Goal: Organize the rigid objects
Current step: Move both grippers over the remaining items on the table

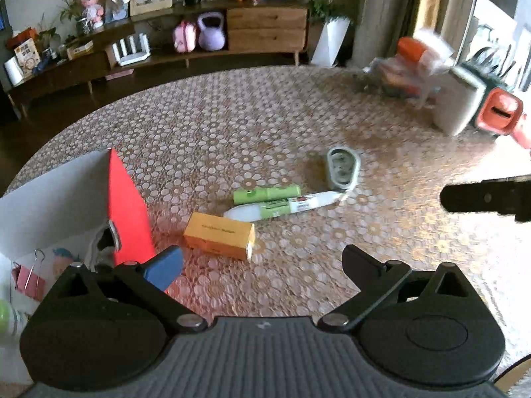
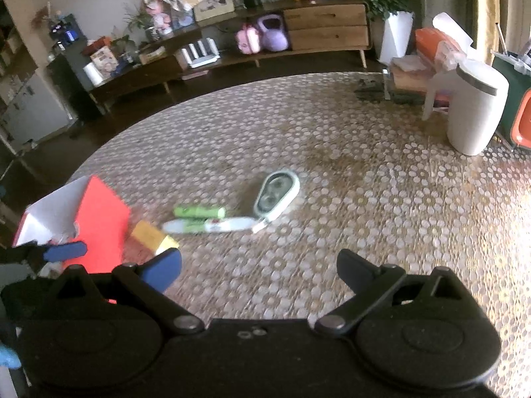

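Note:
On the patterned tablecloth lie an orange box (image 1: pixel 219 234), a green tube (image 1: pixel 266 193), a white-and-green tube (image 1: pixel 282 206) and a grey oval case (image 1: pixel 342 167). A red-and-white open box (image 1: pixel 127 205) stands at the left, with a pink binder clip (image 1: pixel 28 280) inside. My left gripper (image 1: pixel 262 267) is open and empty, just short of the orange box. My right gripper (image 2: pixel 259 270) is open and empty, nearer than the tubes (image 2: pixel 212 224) and case (image 2: pixel 277 194). The orange box (image 2: pixel 154 237) and red box (image 2: pixel 99 220) show at its left.
A white bin (image 2: pixel 474 109) and an orange-and-green container (image 2: pixel 521 116) stand on the table's far right. A black finger of the right gripper (image 1: pixel 484 197) shows in the left view; the left gripper's blue finger (image 2: pixel 64 251) shows in the right view. A wooden sideboard (image 1: pixel 265 28) lines the far wall.

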Motion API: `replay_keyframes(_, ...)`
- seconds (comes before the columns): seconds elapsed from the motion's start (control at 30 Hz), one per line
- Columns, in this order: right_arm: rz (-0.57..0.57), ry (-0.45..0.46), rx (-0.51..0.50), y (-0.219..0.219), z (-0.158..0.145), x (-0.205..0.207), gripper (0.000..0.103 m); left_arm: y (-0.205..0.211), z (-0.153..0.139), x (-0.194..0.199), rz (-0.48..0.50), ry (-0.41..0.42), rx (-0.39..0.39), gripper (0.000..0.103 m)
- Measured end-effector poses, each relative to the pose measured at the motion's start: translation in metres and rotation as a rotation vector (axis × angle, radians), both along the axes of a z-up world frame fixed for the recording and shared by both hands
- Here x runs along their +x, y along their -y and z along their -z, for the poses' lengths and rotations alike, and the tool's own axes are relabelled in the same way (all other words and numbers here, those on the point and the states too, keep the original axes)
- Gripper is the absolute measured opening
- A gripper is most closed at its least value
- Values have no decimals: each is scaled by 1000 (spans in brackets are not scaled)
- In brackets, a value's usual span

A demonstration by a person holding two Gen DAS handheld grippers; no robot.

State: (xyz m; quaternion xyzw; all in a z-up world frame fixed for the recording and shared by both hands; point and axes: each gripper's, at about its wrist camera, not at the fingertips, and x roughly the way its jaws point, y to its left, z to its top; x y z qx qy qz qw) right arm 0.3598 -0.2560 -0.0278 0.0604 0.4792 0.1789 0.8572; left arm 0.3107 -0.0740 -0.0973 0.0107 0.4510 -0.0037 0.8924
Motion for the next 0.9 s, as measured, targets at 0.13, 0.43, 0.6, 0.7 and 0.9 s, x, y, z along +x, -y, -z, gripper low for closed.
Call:
replay_keyframes(0.13,23,-19,-11,-8,11,25,99,0,15,25,-22,-48,27,103)
replay_keyframes(0.43,56,-69,-22,-28,37,62,99,-7,47,59,-72,-96,38,103)
replay_keyframes(0.6,88,-102,-16,-37,49,79,98,-15,60,74,-107,-114,15,103)
replay_keyframes(0.7,102,-118,-20,-42,57,89,97,-18,66,79,-108,-120,16,103)
replay_keyframes(0.9,124,-154,-41,-52,77,103,95,-18,71,83,-94,-107,32,102)
